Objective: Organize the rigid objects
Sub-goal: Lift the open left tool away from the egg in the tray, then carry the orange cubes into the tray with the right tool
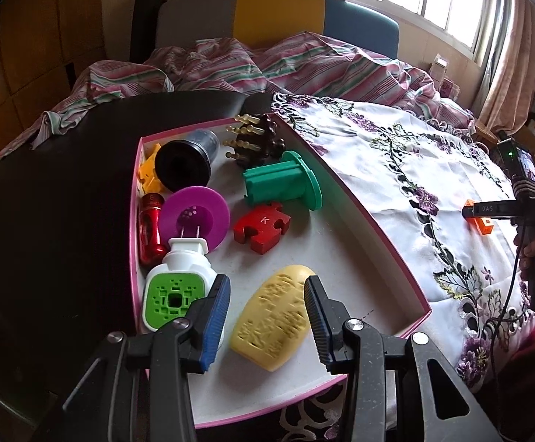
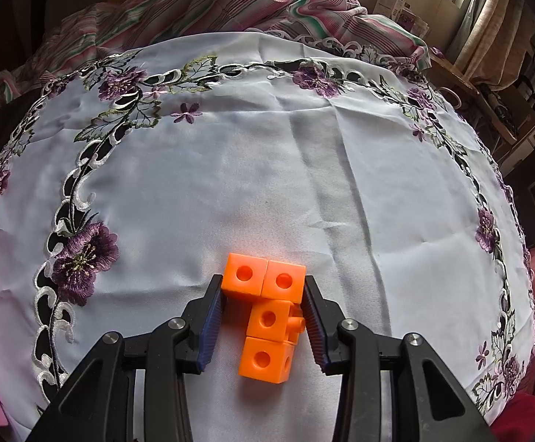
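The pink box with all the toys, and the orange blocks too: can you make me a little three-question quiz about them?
1. True or false: the orange blocks lie inside the pink box.
2. Which object sits between the fingers of the left gripper? A) the red puzzle piece B) the yellow oval block C) the green spool
3. Fill in: the right gripper has its fingers on either side of the ______ blocks.

Key: 1 false, they lie on the flowered cloth; 2 B; 3 orange.
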### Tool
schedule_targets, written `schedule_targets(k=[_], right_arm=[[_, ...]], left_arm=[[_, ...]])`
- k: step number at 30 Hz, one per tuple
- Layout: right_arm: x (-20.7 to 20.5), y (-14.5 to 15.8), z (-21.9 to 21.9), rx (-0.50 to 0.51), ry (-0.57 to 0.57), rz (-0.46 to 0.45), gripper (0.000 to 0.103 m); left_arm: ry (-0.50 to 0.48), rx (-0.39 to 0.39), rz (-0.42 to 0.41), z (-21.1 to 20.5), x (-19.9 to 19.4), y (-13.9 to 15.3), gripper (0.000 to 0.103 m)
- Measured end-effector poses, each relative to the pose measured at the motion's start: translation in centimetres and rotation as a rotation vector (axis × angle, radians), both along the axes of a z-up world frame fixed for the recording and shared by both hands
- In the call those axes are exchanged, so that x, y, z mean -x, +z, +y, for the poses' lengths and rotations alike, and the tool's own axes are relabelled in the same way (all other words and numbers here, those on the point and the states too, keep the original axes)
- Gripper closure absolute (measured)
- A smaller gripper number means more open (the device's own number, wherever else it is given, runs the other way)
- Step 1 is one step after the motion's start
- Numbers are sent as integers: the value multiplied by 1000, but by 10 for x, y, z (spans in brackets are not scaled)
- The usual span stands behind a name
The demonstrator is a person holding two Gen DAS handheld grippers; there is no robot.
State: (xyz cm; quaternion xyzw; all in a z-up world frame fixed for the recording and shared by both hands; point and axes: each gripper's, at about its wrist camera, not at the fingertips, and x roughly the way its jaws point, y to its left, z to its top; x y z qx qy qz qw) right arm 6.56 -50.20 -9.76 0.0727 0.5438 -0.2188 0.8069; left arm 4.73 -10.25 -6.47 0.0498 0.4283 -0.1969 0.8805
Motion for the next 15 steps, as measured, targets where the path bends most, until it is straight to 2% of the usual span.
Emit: schedule_targets(k=[10,15], right_arm=[[2,3,-1,4,-15,-9,62],[4,12,-2,-1,-27,-55,62]], left_arm=[[14,22,-8,9,2,7,60],[44,48,-4,22,2,12,60]])
